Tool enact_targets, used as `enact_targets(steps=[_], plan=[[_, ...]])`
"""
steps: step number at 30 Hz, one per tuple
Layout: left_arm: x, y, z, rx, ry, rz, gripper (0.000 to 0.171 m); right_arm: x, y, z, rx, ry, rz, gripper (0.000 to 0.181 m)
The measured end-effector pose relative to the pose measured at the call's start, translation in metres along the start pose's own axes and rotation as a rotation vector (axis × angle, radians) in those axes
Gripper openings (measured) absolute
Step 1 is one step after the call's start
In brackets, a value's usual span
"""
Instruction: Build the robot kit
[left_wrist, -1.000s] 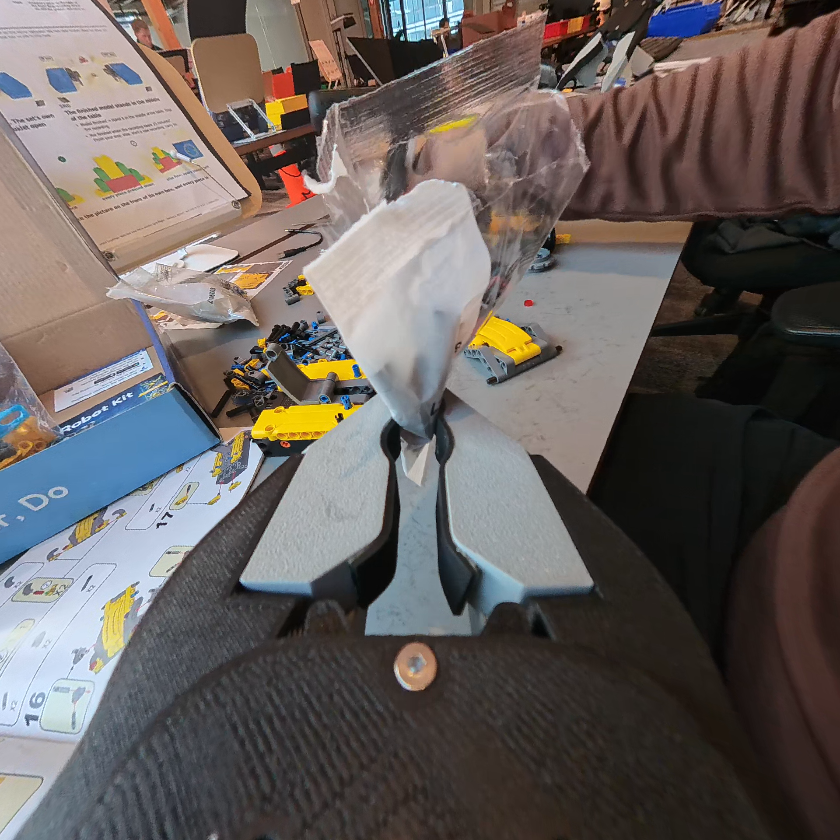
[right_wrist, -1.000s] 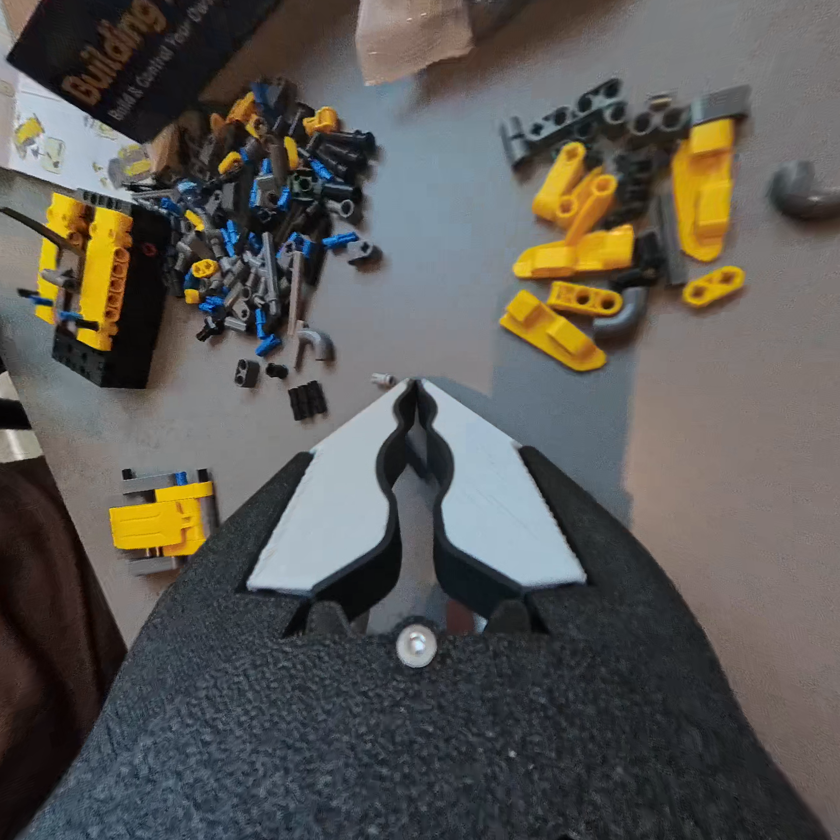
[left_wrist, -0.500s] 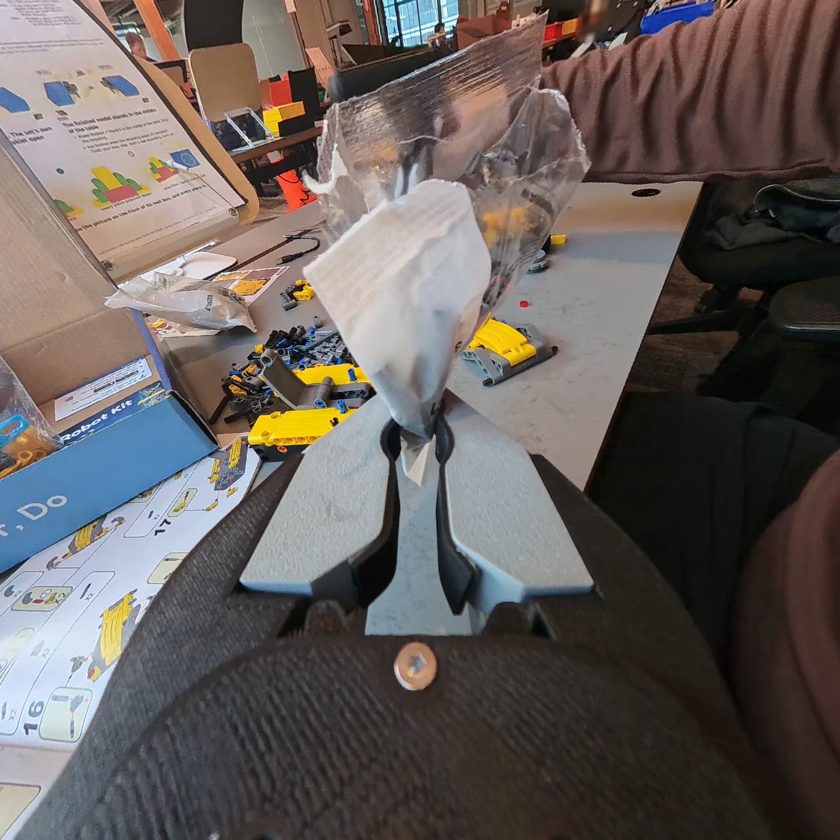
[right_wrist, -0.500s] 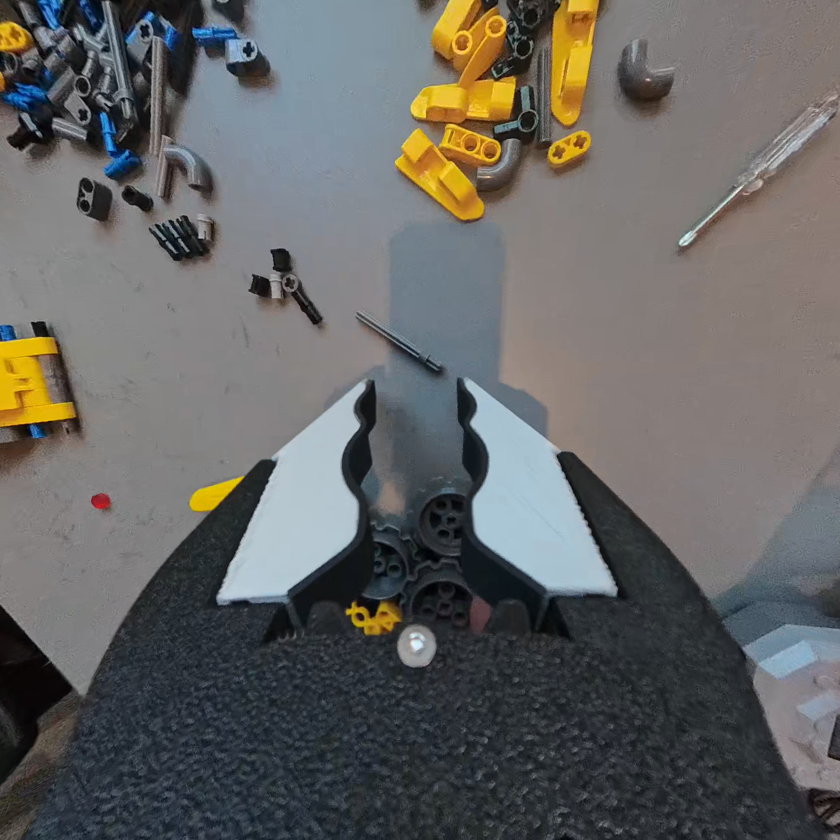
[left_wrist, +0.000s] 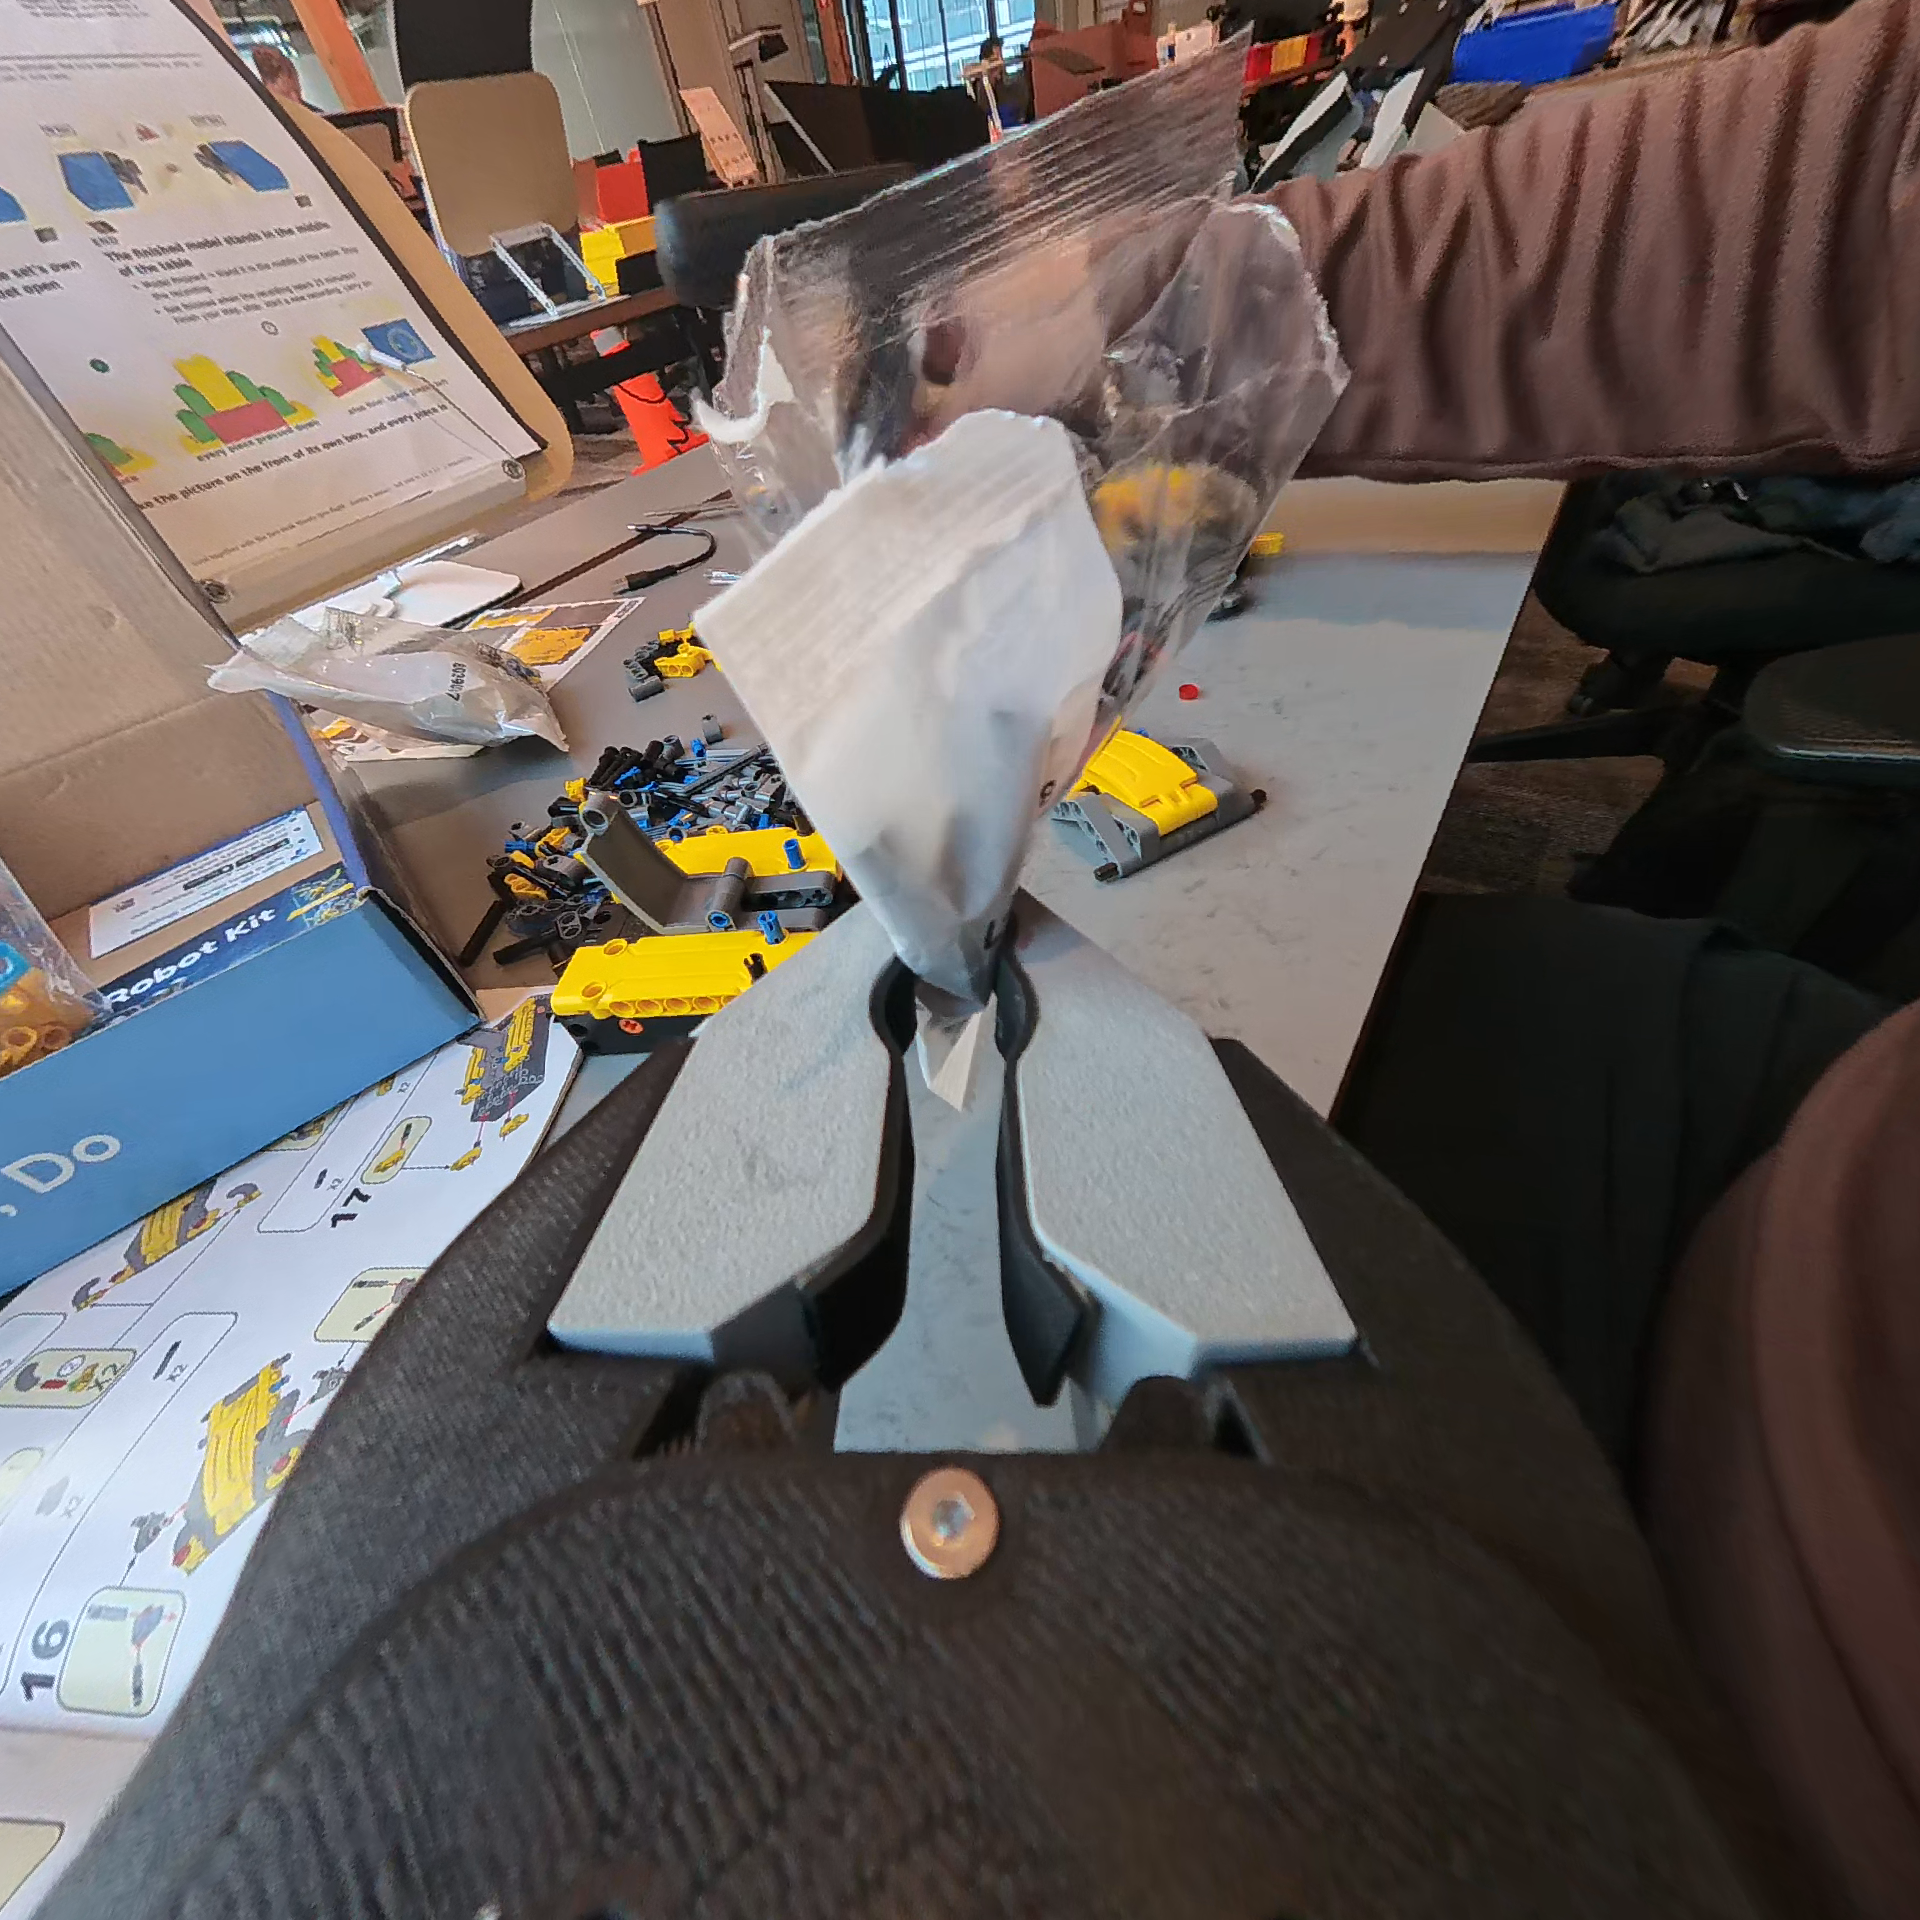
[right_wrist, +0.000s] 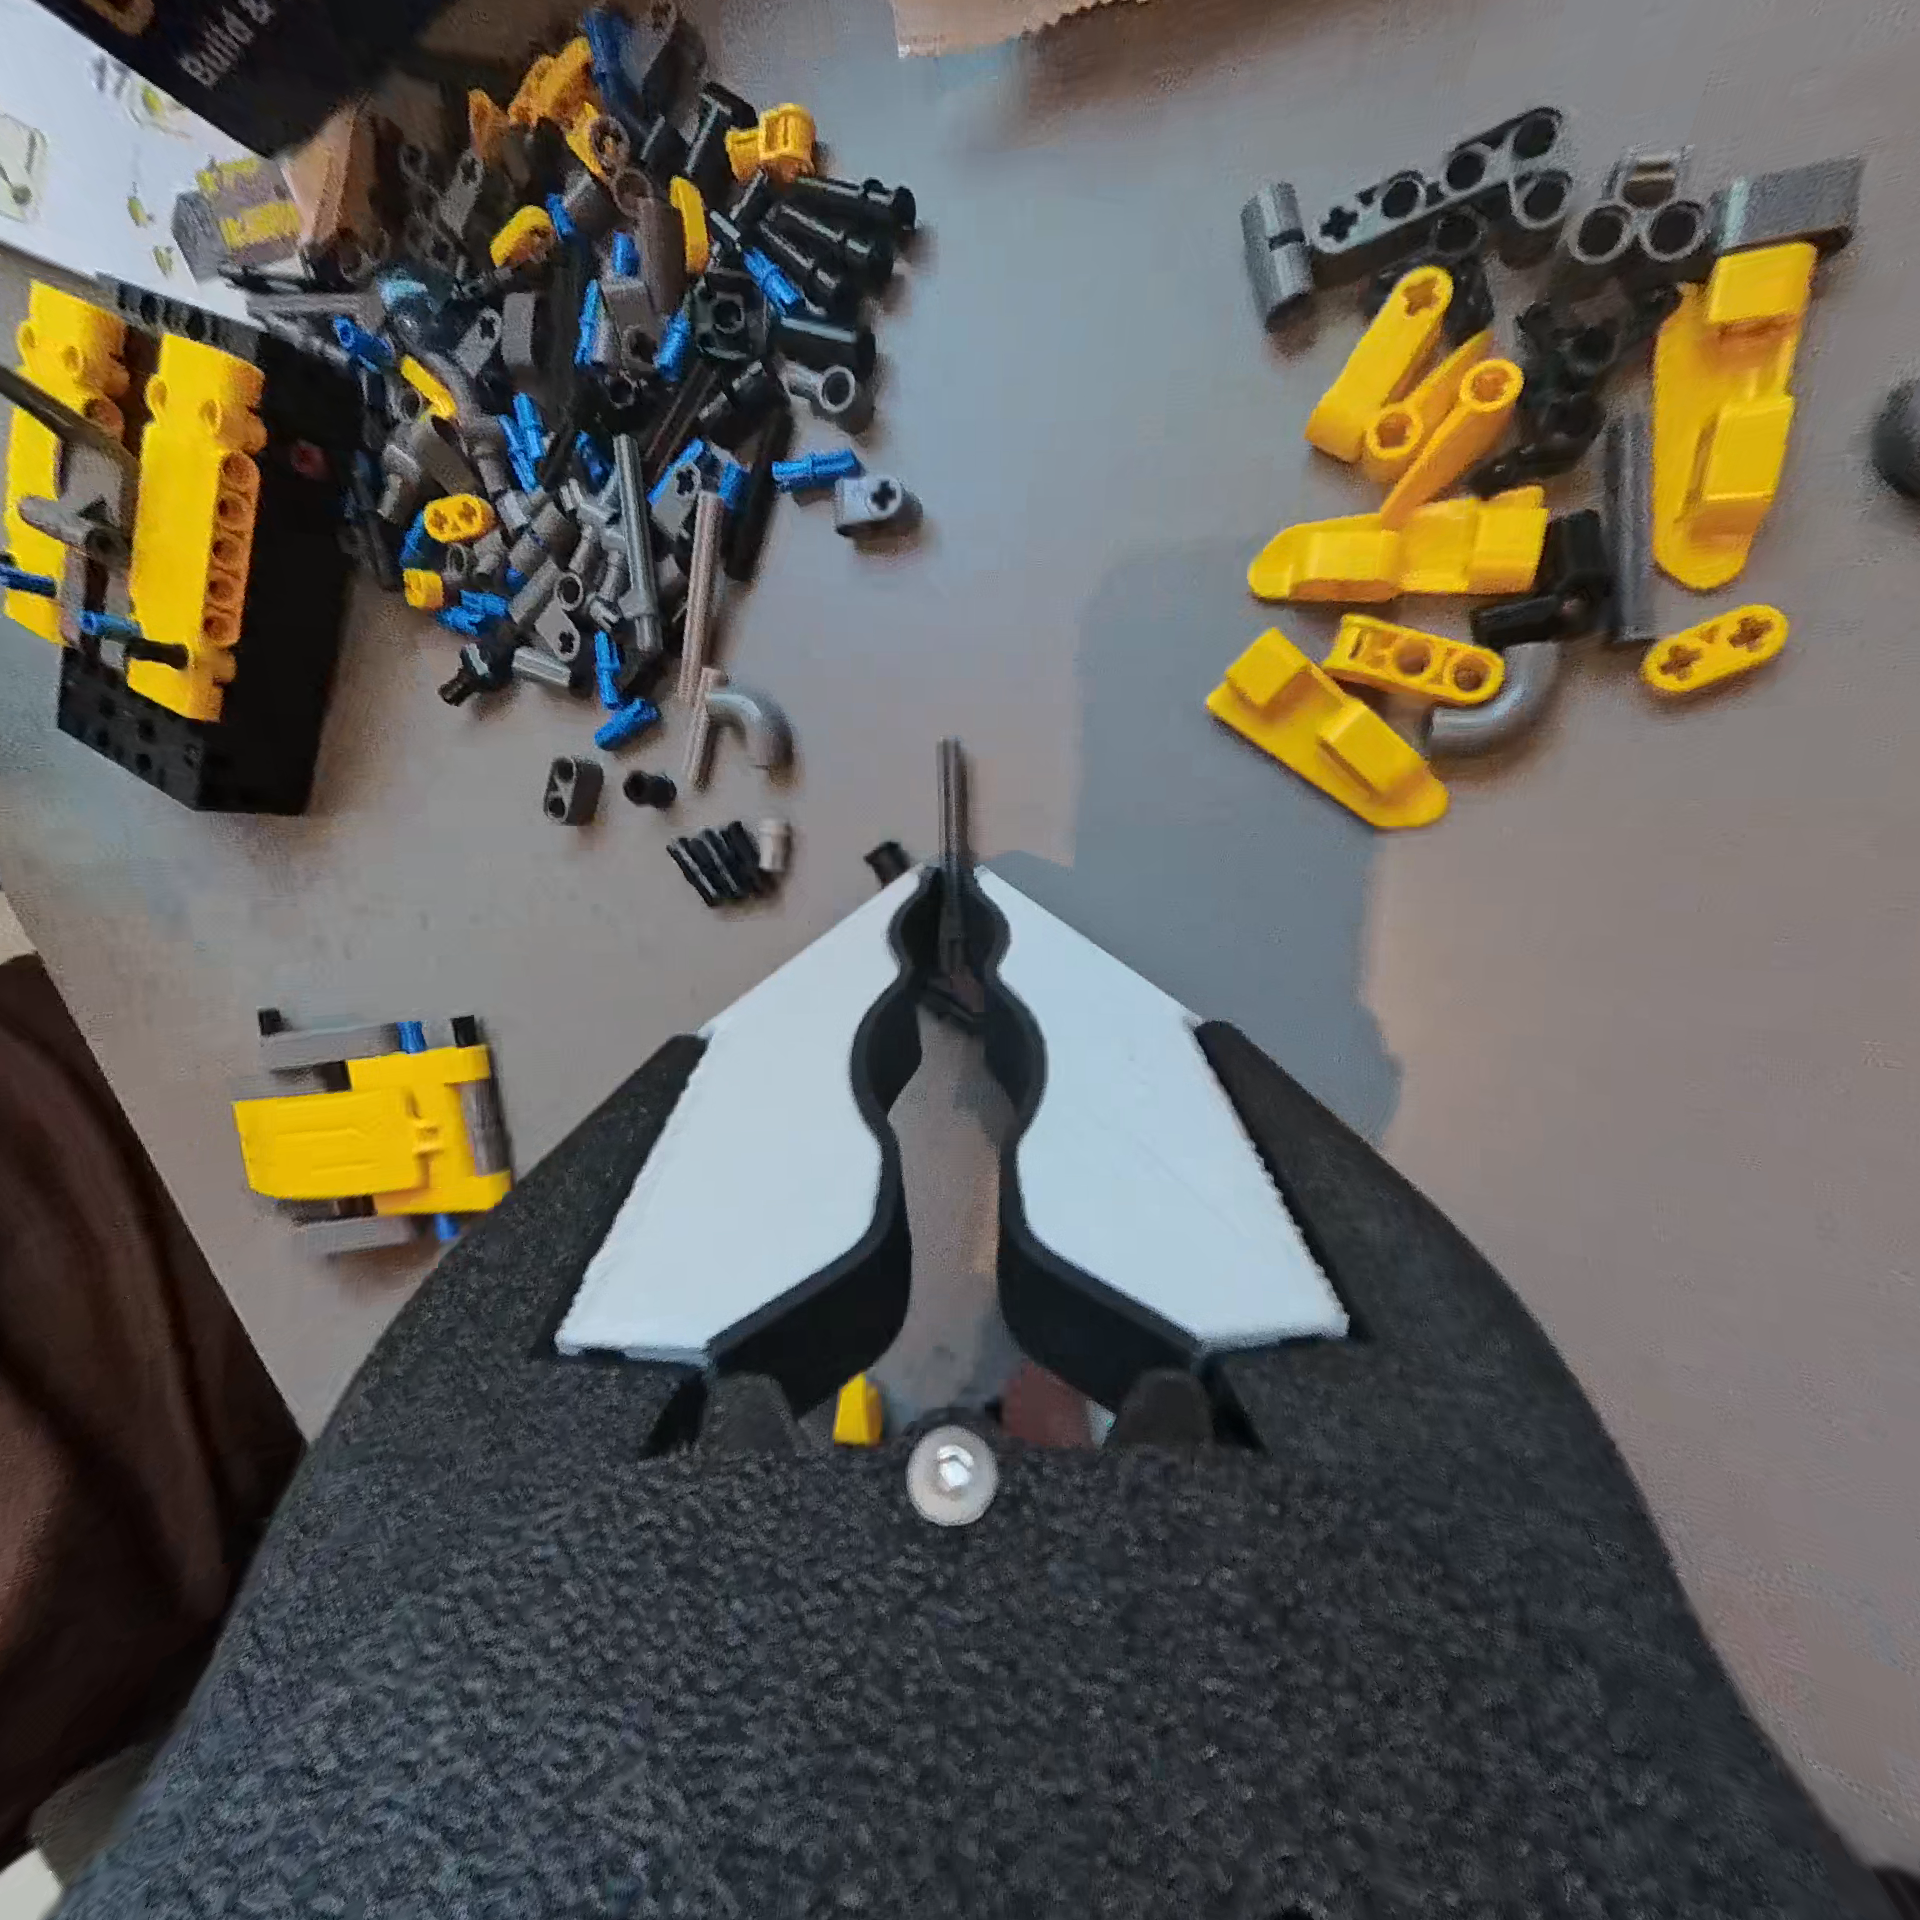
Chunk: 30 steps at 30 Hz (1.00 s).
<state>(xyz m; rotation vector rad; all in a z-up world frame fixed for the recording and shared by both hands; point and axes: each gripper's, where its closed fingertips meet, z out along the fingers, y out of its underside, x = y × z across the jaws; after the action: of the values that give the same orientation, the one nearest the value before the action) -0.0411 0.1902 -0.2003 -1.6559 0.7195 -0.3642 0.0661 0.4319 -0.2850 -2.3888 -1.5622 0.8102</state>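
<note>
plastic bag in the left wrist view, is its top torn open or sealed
Torn open. The plastic bag, pinched at its bottom corner by the left gripper, has a ragged top edge that gapes; small parts show inside.

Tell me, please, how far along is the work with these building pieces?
Done: two yellow sub-assemblies already stand built. In hand: the left gripper pinches a torn plastic bag; the right gripper clamps a thin dark axle. Left: two loose piles remain unsorted.
</note>
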Motion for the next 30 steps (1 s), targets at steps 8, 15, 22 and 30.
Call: enact_targets(steps=[8,15,22,30], plan=[[0.000,-0.001,-0.001,0.009,0.002,0.002,0.006,-0.038,-0.032,0.019,0.044,-0.027,0.054,0.003],[0.001,-0.001,-0.001,0.010,0.006,0.007,0.006,-0.010,-0.010,-0.025,0.074,0.071,0.176,0.026],[0.002,0.000,0.000,0.001,0.008,0.012,0.007,-0.007,0.001,-0.027,0.099,0.083,0.136,0.027],[0.002,0.000,0.000,0.002,0.004,0.016,0.007,-0.005,-0.029,0.018,-0.087,0.220,-0.086,0.009]])
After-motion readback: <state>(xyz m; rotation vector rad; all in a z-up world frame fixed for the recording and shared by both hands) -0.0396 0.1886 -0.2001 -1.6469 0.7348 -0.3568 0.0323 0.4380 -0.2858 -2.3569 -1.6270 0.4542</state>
